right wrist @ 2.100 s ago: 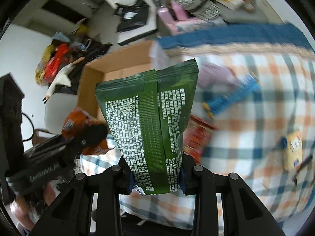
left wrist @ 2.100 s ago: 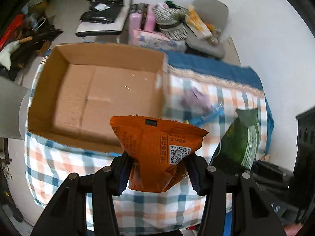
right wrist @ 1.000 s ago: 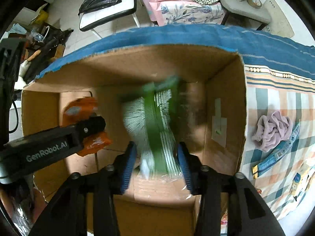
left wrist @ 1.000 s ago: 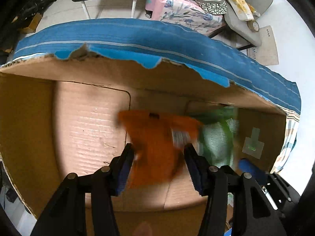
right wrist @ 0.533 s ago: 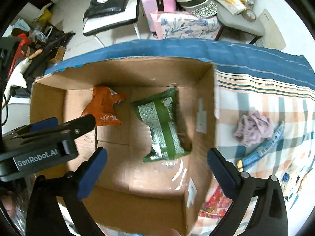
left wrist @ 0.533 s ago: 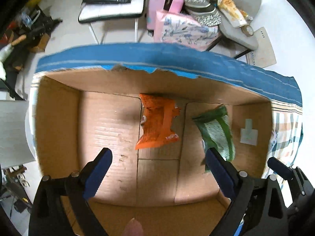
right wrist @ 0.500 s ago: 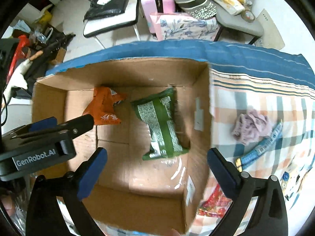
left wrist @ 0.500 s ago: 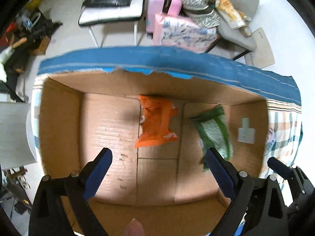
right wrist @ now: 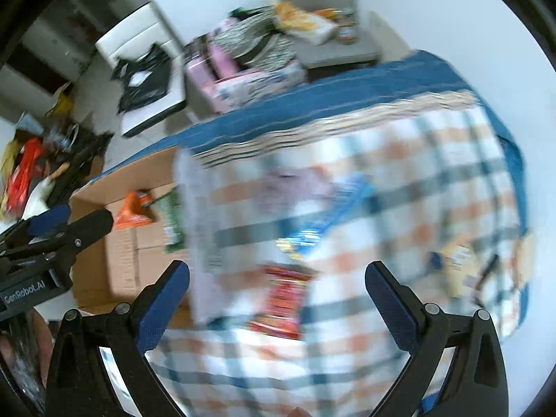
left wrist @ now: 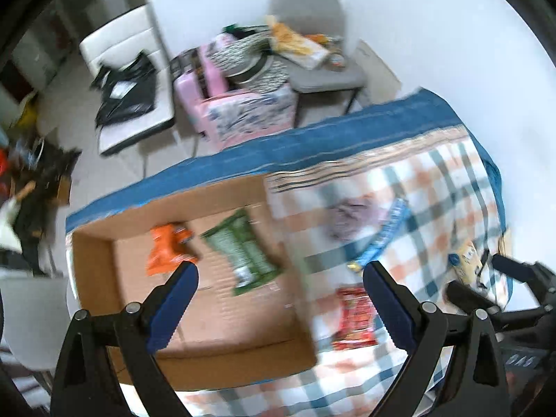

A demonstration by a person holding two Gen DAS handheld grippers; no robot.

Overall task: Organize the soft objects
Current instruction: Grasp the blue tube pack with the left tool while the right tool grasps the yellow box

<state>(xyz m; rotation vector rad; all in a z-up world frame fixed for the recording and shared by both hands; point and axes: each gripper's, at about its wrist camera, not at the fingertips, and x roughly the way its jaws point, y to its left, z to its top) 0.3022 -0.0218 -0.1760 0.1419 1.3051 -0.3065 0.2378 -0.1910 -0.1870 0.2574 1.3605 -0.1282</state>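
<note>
An open cardboard box (left wrist: 97, 299) sits on the left of a checked tablecloth (left wrist: 434, 187). An orange snack bag (left wrist: 166, 246) and a green snack bag (left wrist: 246, 246) lie flat inside it; both also show in the right wrist view, the orange bag (right wrist: 133, 210) and the green bag (right wrist: 172, 222). A red packet (left wrist: 356, 314), a blue packet (left wrist: 382, 236), a purple cloth (left wrist: 347, 219) and a yellow packet (left wrist: 465, 260) lie on the cloth. My left gripper (left wrist: 279, 307) is open and empty above the box's right side. My right gripper (right wrist: 276, 307) is open and empty above the red packet (right wrist: 283, 300).
Behind the table stand a white chair (left wrist: 125, 80) with a black bag, a pink suitcase (left wrist: 222, 104) and a grey chair (left wrist: 312, 45) piled with items. Clutter lies on the floor at the left. The views are motion-blurred.
Both bags were released into the box and lie there. Both open grippers have since lifted and swung right, from over the box toward the items on the checked cloth.
</note>
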